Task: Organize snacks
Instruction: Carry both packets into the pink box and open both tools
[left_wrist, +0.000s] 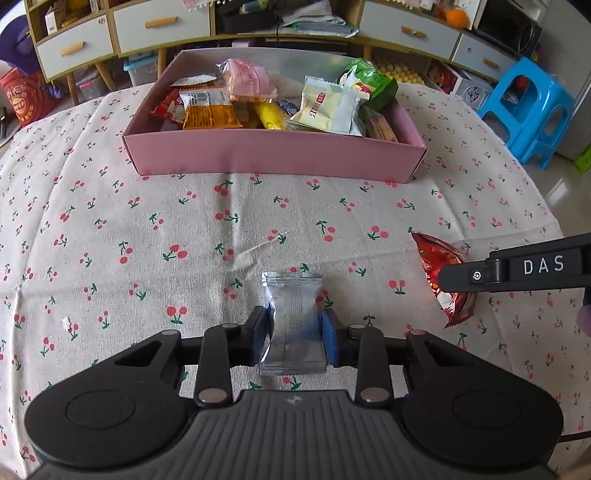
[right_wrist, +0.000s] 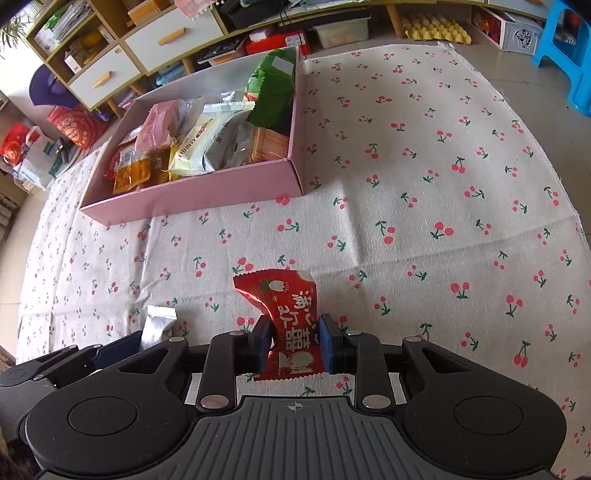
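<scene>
- Left wrist view: the left gripper (left_wrist: 294, 334) points steeply down at the cloth (left_wrist: 110, 229).
- Its blue pads (left_wrist: 330, 338) press on both sides of a silver pack (left_wrist: 293, 321). The jaws are pulled in tight on it.
- The silver pack lies flat on the cloth, near the front edge, about in the middle.
- At the right edge of this view, the black finger of the right gripper (left_wrist: 513, 269) pokes in over a red pack (left_wrist: 445, 277).
- A pink box (left_wrist: 273, 155) sits near the far edge of the cloth. It is full of snacks, such as a pink pack (left_wrist: 248, 79), an orange pack (left_wrist: 208, 110), a white pack (left_wrist: 328, 107) and a green pack (left_wrist: 369, 81).
- Right wrist view: the right gripper (right_wrist: 294, 345) also points steeply down at the cloth (right_wrist: 424, 166).
- Its pads (right_wrist: 327, 343) pinch the red pack (right_wrist: 286, 314) in the middle, so the pack is squeezed thin there. The jaws are closed tight on it.
- The red pack is near the front edge of the cloth. I cannot tell if it rests on the cloth or is a bit above it.
- The silver pack (right_wrist: 157, 325) shows low on the left, just beside the left gripper (right_wrist: 122, 347).
- The pink box (right_wrist: 192, 195) is at the far left of the cloth, well apart from both grippers.
</scene>
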